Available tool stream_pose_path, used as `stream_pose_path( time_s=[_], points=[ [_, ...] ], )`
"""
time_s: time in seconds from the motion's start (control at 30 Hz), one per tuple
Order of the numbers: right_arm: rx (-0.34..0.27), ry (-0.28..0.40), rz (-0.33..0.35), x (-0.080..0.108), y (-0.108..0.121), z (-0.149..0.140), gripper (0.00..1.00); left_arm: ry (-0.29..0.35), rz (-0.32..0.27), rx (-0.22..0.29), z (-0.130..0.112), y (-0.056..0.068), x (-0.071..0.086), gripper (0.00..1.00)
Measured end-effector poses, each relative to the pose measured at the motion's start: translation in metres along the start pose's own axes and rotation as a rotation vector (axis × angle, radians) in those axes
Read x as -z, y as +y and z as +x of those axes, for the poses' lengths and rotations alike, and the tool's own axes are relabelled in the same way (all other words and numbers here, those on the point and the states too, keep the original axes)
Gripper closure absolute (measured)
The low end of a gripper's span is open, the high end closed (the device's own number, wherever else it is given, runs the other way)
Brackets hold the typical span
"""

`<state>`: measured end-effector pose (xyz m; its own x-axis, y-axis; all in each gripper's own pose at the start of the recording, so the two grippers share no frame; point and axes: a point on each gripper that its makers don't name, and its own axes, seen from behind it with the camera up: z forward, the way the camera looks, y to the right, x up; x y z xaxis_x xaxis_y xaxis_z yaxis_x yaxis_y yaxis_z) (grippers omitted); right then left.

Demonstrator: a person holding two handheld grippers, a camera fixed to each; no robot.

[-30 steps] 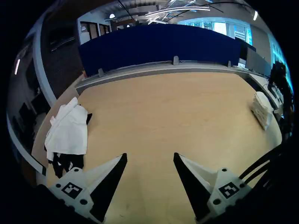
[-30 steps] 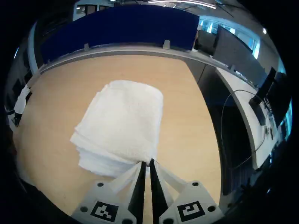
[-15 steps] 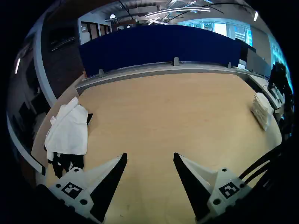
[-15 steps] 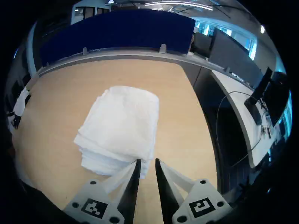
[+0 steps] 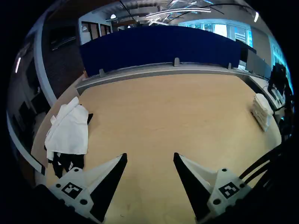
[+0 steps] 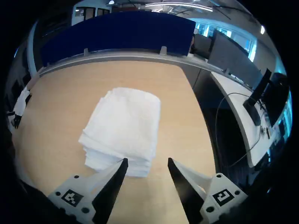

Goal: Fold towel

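A: How is the right gripper being carried?

B: It is being held low over the near part of the wooden table and tipped down toward the top. Its two fingers are being held wide apart, and nothing is being pinched between them.

A: Where is the folded towel stack lying against it?

B: It is being seen just beyond the fingertips, flat on the table, a little left of the middle of the gap. Its near edge is being overlapped by the left fingertip. Whether it is being touched cannot be told. The layered edges are being shown on the stack's near and left sides.

A: And the left gripper?

B: It is being held above the table's near edge and pointed across the table toward the blue partition. Its fingers are likewise being held spread, with nothing being gripped.

A: Is the stack being shown from there?

B: Yes, far off to the right, by the table's right edge, well apart from that gripper. A crumpled white cloth is being shown at the left edge, lying on some dark items, also well apart from the fingers.

A: What is being shown past the table?

B: In the right gripper view, a neighbouring desk with a trailing cable is being shown to the right.
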<state>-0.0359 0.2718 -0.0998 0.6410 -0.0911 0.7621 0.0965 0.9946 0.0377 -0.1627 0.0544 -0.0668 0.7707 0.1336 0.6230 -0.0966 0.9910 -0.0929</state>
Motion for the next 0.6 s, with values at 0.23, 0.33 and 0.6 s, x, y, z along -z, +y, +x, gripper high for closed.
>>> stream_pose_path(
  time_s=[0.23, 0.33, 0.6],
  points=[
    [-0.007, 0.019, -0.009, 0.006, 0.000, 0.008, 0.12, 0.005, 0.000, 0.003, 0.001, -0.001, 0.002, 0.08],
    [-0.013, 0.031, -0.009, 0.007, 0.000, 0.013, 0.08, 0.007, -0.001, 0.003, 0.002, -0.001, 0.003, 0.08],
    [-0.026, 0.053, -0.004, 0.010, -0.002, 0.023, 0.04, 0.010, -0.002, 0.004, 0.002, -0.001, 0.005, 0.08]
  ],
)
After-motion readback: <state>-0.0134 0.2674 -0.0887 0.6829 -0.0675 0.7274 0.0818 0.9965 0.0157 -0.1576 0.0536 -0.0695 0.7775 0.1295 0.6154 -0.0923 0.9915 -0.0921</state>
